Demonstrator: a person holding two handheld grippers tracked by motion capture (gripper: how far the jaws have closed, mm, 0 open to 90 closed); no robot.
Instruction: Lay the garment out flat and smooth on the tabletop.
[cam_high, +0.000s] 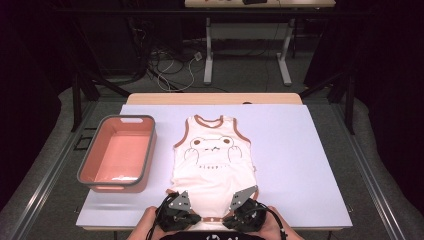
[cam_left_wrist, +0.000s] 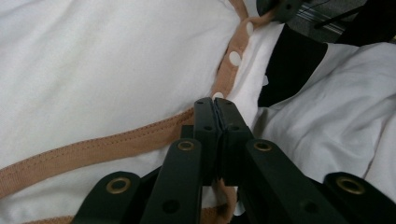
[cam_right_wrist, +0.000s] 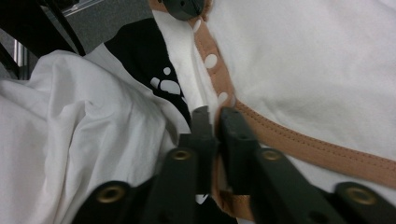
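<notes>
1. High view: a white bodysuit (cam_high: 212, 152) with brown trim and a frog face lies flat on the bench (cam_high: 290, 150), neck toward the far edge, crotch hem at the near edge by the person's hands.
2. A red bin (cam_high: 119, 152) stands on the bench to the left of the bodysuit, apart from it, with nothing in it that I can make out.
3. Left claw (cam_high: 191, 216) and right claw (cam_high: 231, 215) both sit at the bodysuit's bottom hem, one on each side of the snap strip (cam_high: 214, 219).
4. Left gripper view: the left claw (cam_left_wrist: 216, 103) has its jaws pressed together, pinching the brown hem just where the snap strip (cam_left_wrist: 232, 60) begins; white snaps run away from the tips.
5. Right gripper view: the right claw (cam_right_wrist: 214, 115) has its jaws nearly together with a thin fold of hem and white cloth between them, so it reads as pinching the bodysuit, though a narrow gap shows at the tips.
6. Done so far, as I judge it: the bodysuit is spread smooth, and both lower corners are gripped.
7. Left to do, as I judge it: no fold shows yet. The likely work is lifting the bottom hem and carrying it toward the neck, further folding, then putting the bodysuit in the bin. This looks like an early stage.
</notes>
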